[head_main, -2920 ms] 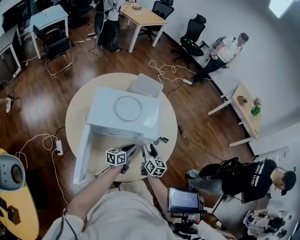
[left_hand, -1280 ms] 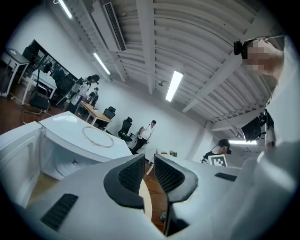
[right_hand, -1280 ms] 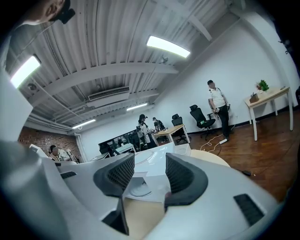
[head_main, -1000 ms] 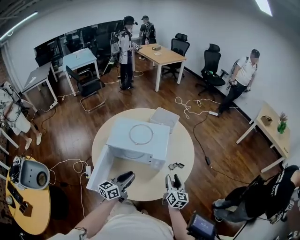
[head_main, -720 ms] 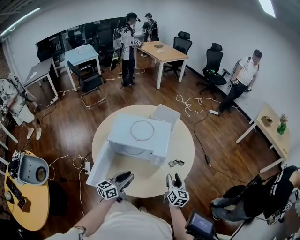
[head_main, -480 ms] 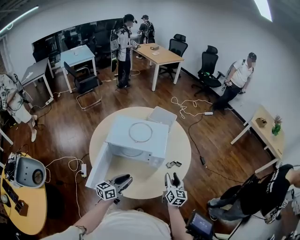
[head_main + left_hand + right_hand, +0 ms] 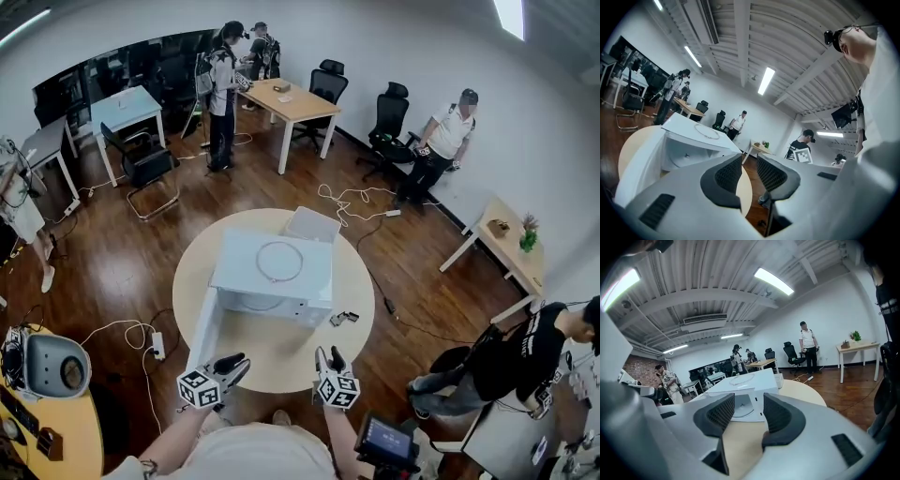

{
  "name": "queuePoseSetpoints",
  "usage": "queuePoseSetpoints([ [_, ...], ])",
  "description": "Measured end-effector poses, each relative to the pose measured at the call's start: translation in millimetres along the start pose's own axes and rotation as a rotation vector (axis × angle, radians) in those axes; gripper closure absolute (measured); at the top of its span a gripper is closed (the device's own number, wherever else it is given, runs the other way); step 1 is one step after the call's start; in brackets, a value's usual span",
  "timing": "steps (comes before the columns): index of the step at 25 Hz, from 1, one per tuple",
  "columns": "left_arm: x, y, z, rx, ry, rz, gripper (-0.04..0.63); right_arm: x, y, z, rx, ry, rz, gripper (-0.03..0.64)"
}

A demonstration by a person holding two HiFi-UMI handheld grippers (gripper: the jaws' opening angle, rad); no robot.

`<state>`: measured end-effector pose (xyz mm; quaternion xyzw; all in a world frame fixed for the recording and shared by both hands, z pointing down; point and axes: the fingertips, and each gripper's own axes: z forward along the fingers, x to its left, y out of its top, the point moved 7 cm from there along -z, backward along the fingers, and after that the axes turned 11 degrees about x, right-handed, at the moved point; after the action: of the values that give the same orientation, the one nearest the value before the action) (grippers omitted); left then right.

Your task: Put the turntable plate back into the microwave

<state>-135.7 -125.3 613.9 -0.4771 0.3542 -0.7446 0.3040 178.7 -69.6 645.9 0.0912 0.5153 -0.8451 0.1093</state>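
While both hover empty over the tabletop's (image 7: 281,361) near edge, the left gripper (image 7: 238,362) has just been opening its jaws to a middling gap, the right gripper (image 7: 328,353) stands parted too; the turntable plate (image 7: 742,408) lies straight ahead, already flat inside the microwave (image 7: 272,277) mid-tabletop, door (image 7: 204,330) swung left, neither gripper clearly nearer; wood floor (image 7: 112,234), office around

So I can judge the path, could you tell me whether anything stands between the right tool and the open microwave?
Nothing visible does. Only bare table lies between the right tool and the microwave cavity; the door hangs open to the left. A round plate seems to lie inside already.
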Motion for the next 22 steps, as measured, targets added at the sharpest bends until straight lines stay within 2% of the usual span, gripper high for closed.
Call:
queuePoseSetpoints([
  [7,37.5,-15.4,-70.2,-0.016,0.033,-0.042,0.508,66.2,-17.8,-1.0,0.018,-0.019,-0.026,0.425],
  [11,49.1,-20.3,-98.5,-0.025,0.035,-0.058,0.508,98.6,-22.4,-10.9,0.034,-0.028,-0.079,0.425],
  [17,56.5,-38.1,-126.3,-0.005,-0.057,-0.104,0.508,146.0,-18.5,-41.3,0.029,-0.044,-0.17,0.425],
  [22,50.3,-55.7,-119.8,0.007,-0.131,-0.111,0.509,161.4,-15.1,-63.9,0.021,-0.067,-0.225,0.425],
])
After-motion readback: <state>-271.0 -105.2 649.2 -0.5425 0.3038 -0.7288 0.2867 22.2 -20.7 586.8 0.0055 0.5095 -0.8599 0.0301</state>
